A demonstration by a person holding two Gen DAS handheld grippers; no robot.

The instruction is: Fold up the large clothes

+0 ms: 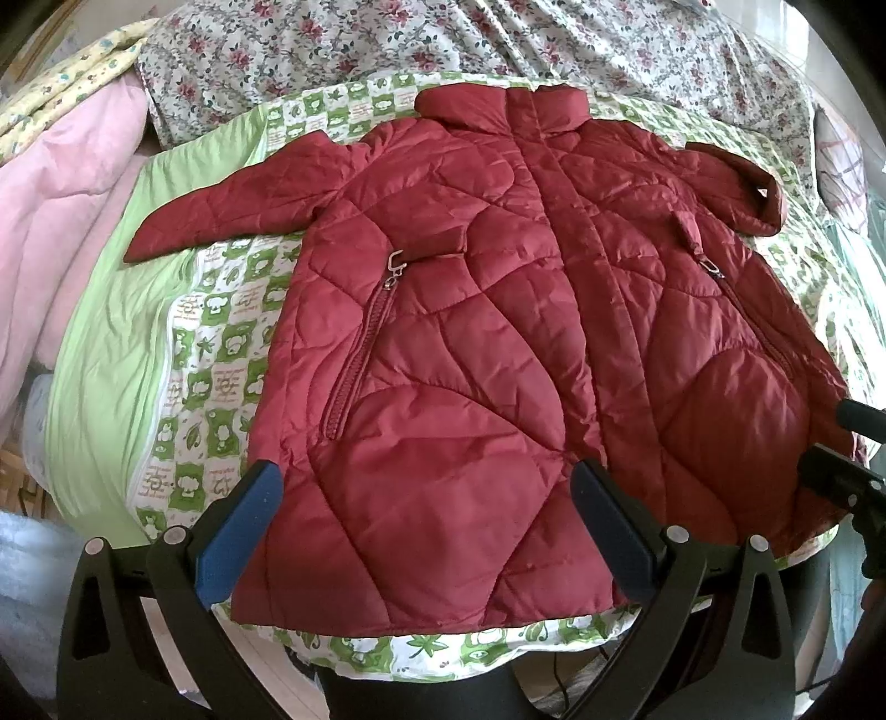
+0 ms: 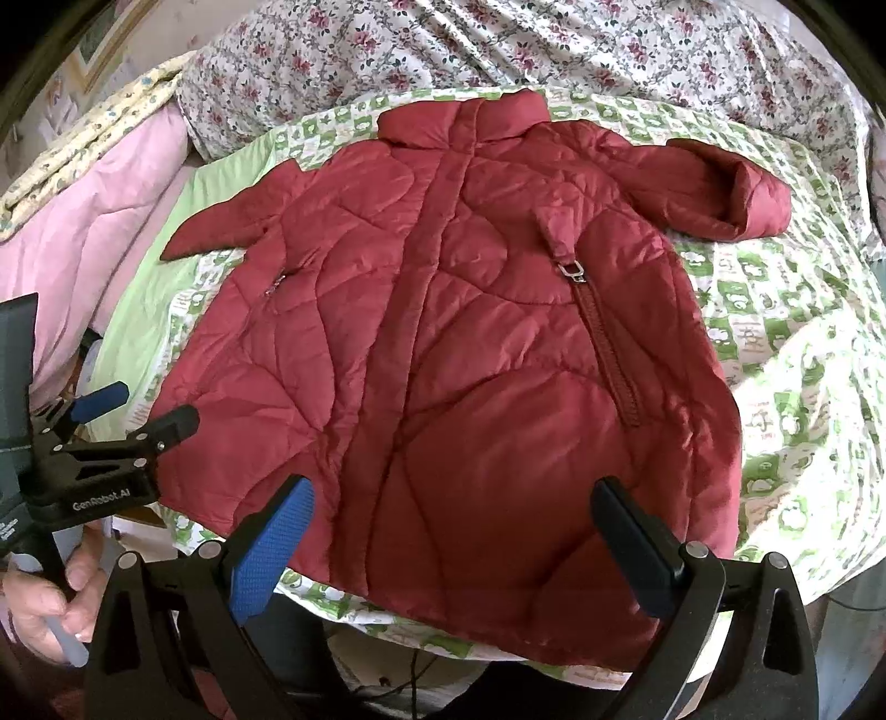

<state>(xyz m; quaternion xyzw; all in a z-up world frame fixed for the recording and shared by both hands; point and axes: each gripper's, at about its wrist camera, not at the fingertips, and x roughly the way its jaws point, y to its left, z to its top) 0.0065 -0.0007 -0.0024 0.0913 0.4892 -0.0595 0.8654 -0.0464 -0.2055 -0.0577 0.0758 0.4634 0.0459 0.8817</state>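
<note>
surface: green-and-white checked quilt with small printed motifs, spread flat, plain light-green border along its 9 o'clock side. beyond it at 12 o'clock, floral bedding in red and grey on white, bunched across the whole far edge. at 9 to 10 o'clock, pink padded blanket heaped, with yellow patterned cloth above it. picture frame on the wall at 11 o'clock in the right wrist view. bare floor visible below the near edge of the quilt

task item: dark red quilted jacket lying front-up and closed in the middle of the quilt, touching it all over. long axis running 6 to 12 o'clock: collar at 12, hem at 6 just inside the near quilt edge. left-hand sleeve pointing out toward 9 o'clock, flat, cuff on the green border. other sleeve angled toward 2 o'clock, cuff gaping. two slanted pocket zippers, each with a metal pull at its upper end; centre placket straight along the long axis

left gripper: jaws spread wide, nothing between them, poised over the hem at 6 o'clock; contact with the fabric not determinable. blue pad on one finger, dark pad on the other. seen also from the side at 8 o'clock in the right wrist view, gripped by a hand at the lower edge

right gripper: jaws likewise wide apart and empty, over the hem on the 4 o'clock side of the placket
</note>
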